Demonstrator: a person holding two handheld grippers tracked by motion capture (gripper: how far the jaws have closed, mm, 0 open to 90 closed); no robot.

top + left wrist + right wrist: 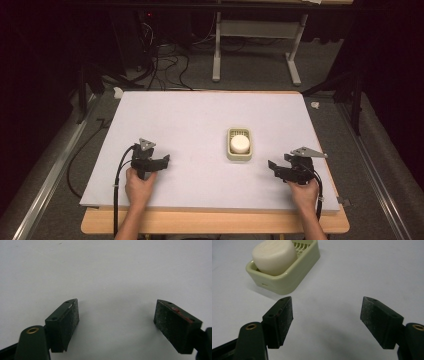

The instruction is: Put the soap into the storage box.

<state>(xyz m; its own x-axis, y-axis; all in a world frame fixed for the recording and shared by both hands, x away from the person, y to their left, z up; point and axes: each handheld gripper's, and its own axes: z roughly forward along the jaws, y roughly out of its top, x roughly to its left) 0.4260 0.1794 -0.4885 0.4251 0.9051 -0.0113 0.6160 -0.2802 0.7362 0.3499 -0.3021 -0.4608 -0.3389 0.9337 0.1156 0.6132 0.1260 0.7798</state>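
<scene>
A pale green soap dish [238, 156] [294, 277] sits on the white board right of centre, holding a round white soap bar [240, 144] [274, 255]. My right gripper [271, 165] [325, 311] rests low near the board's front right. It points left toward the dish, its jaws stand apart, and only bare board lies between them. The dish lies a little ahead and to the left of its left fingertip [285, 307]. My left gripper [166, 160] [116, 313] rests at the front left, open over bare white board, far from the dish.
The white board [200, 115] lies on a wooden table [215, 222] whose edge shows at the front. Black cables trail from both grippers off the near edge. Beyond the board are metal rails, a white stand's legs [216, 60] and floor cables.
</scene>
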